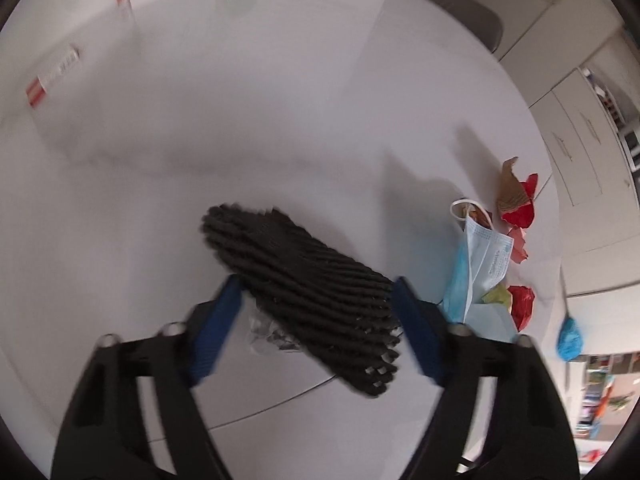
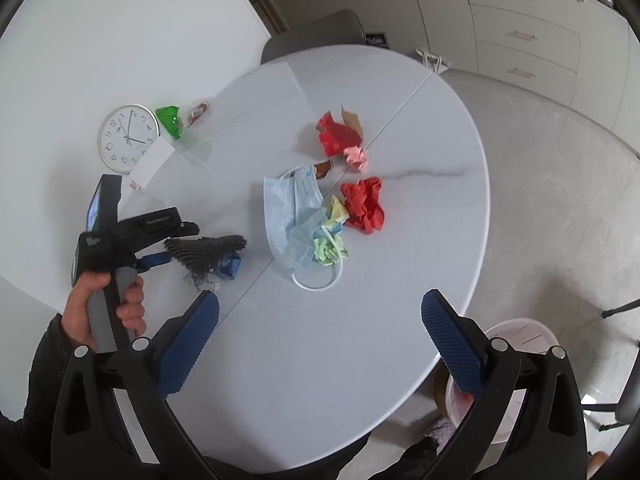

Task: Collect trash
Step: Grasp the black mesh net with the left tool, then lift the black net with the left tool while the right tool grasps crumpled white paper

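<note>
A black ribbed mesh piece [image 1: 304, 280] lies flat on the white round table [image 2: 320, 380], on top of a scrap of crumpled clear plastic [image 1: 268, 332]. My left gripper [image 1: 318, 284] points steeply down at it, one blue pad against each side of it. The right wrist view shows a hand holding that gripper [image 2: 196, 260] at the left over the mesh piece [image 2: 208, 250]. My right gripper [image 2: 320, 320] hangs open over the near table edge, holding nothing. A pile of trash sits mid-table: blue face mask [image 2: 292, 216], red crumpled papers [image 2: 364, 208], green-yellow paper [image 2: 332, 240].
A wall clock [image 2: 128, 138], a green wrapper [image 2: 170, 120] and a white card [image 2: 152, 162] lie at the table's far left. More red paper [image 2: 336, 136], pink paper [image 2: 358, 156] and brown card [image 2: 352, 120] lie beyond the mask. A pink bin [image 2: 516, 344] stands on the floor at right.
</note>
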A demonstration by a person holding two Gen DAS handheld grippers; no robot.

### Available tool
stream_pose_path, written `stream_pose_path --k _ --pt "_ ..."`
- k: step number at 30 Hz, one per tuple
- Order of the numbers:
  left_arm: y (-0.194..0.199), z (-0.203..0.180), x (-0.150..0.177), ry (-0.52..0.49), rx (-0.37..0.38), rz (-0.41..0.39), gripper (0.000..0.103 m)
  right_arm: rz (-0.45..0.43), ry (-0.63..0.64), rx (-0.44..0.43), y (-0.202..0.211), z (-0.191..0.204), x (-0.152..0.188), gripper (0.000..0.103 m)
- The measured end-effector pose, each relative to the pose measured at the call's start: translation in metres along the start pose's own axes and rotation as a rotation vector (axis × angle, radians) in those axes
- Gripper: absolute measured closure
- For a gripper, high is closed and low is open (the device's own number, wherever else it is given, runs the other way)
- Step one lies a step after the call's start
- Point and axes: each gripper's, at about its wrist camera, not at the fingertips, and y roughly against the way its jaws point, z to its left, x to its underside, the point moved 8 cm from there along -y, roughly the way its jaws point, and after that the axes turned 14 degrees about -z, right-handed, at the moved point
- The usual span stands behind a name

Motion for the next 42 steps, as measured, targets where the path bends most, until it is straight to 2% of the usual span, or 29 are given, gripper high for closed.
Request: stream_pose_path --k 1,2,3,9,17,22,28,31,34,42 --pt "-0.006 0.001 0.001 0.016 0.007 0.027 0.046 0.009 -0.002 0.0 -0.005 0.001 0.002 0.002" --pt "-0.009 0.001 0.003 0.028 0.012 0.043 0.056 0.017 -0.002 -0.001 -0.009 0.002 0.003 0.002" --pt "-0.011 0.002 0.004 0.038 0.018 0.05 0.061 0.027 0.002 -0.003 -0.014 0.004 0.005 0.002" --pt "-0.002 0.002 0.002 0.076 0.096 0.039 0.072 0.086 0.073 -0.02 -0.052 0.024 0.003 0.003" --pt "0.011 0.005 -0.013 0.089 0.185 0.011 0.074 0.115 0.199 -0.07 -0.088 0.063 -0.006 0.007" --pt "0.026 0.014 -0.026 0.104 0.245 -0.036 0.076 0.167 0.292 -0.164 -0.101 0.096 0.016 0.007" --pt "0.053 0.035 -0.045 0.011 0.229 -0.144 0.076 0.228 0.465 -0.252 -0.127 0.138 0.035 0.011" --pt "0.052 0.048 -0.042 0.011 0.248 -0.134 0.081 0.255 0.511 -0.261 -0.146 0.153 0.035 0.013" --pt "0.044 0.062 -0.033 0.03 0.257 -0.107 0.081 0.262 0.512 -0.266 -0.155 0.162 0.032 0.013" --pt "0.01 0.082 -0.012 0.096 0.285 -0.012 0.08 0.293 0.443 -0.253 -0.16 0.159 0.041 0.013"
